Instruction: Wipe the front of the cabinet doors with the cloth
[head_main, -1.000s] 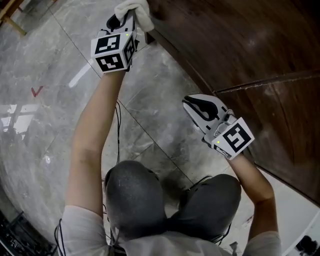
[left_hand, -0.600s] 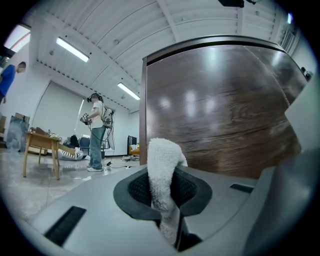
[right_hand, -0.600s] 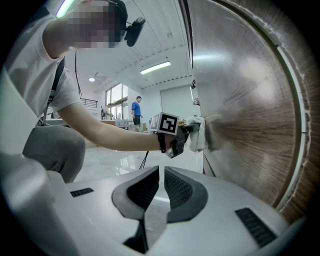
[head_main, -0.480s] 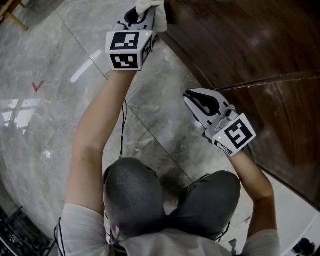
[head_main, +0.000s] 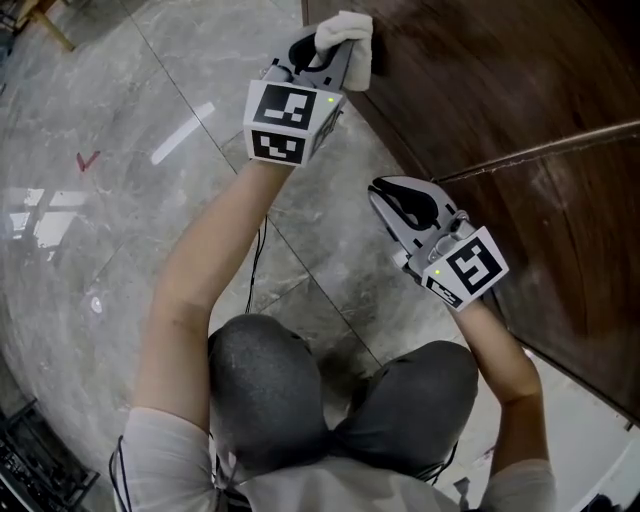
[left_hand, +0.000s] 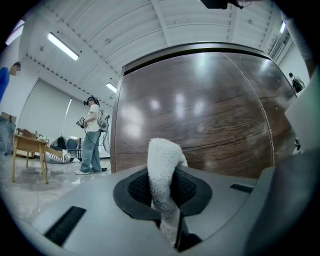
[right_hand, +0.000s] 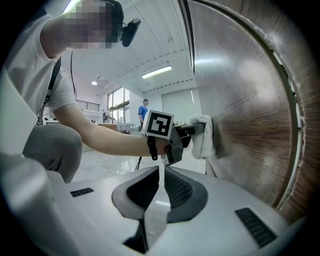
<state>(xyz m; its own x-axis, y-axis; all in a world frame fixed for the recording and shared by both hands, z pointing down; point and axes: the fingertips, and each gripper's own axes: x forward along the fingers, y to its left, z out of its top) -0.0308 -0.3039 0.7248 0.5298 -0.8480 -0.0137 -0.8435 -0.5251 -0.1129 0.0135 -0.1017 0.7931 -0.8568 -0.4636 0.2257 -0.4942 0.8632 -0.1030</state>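
A: Counts?
B: Two grippers, one cloth (head_main: 350, 38), two dark wood cabinet doors (head_main: 500, 80) split by one seam (head_main: 540, 152).
A: Jaws?
B: On the left gripper (head_main: 332, 55) they're clamped on the white cloth, which sticks out past the tips. On the right gripper (head_main: 400, 205) they're together, nothing between.
A: Cloth where?
B: Pressed against the door face. The right gripper is apart from it, near the seam.
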